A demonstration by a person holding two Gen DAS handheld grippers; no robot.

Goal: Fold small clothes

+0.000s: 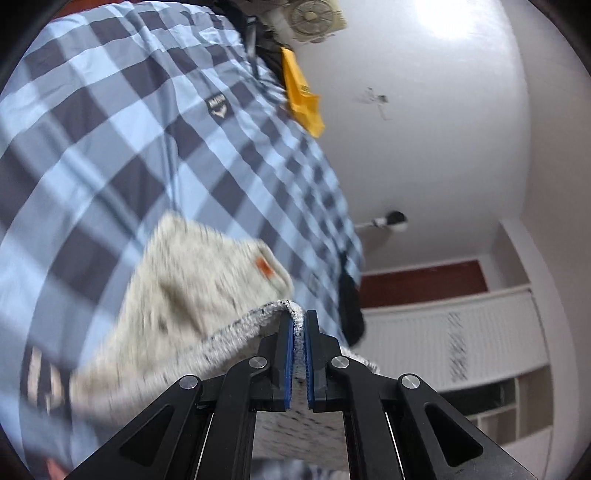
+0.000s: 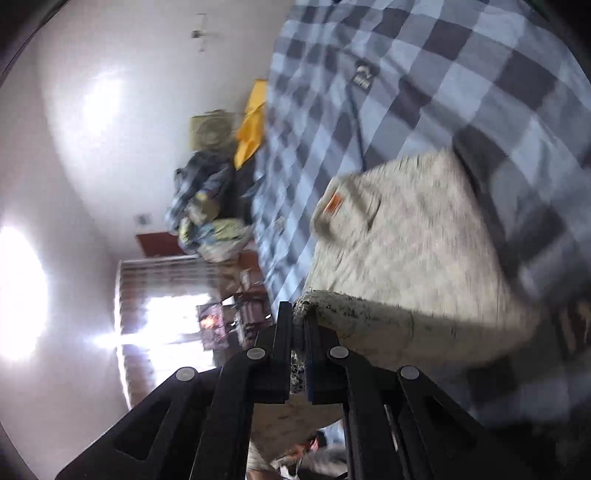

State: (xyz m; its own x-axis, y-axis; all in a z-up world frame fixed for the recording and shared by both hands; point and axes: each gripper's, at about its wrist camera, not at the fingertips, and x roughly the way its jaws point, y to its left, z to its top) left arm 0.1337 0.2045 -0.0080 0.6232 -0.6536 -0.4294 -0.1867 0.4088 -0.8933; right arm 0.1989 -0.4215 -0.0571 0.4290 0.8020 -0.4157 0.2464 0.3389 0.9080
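Note:
A small speckled cream garment (image 1: 192,295) with an orange tag lies over the blue checked bedspread (image 1: 110,122), blurred by motion. My left gripper (image 1: 299,314) is shut on its ribbed edge, which rises from the bed to the blue pads. In the right wrist view the same garment (image 2: 410,240) stretches away over the bedspread (image 2: 424,74). My right gripper (image 2: 298,314) is shut on another part of that ribbed edge. The cloth hangs lifted between both grippers; its underside is hidden.
A yellow cloth (image 1: 301,96) lies at the bed's far edge. A fan (image 1: 314,16) and dark bags stand beyond it. A heap of clothes (image 2: 207,206) sits off the bed near a bright window (image 2: 166,321). White walls and a cupboard (image 1: 461,332) surround the bed.

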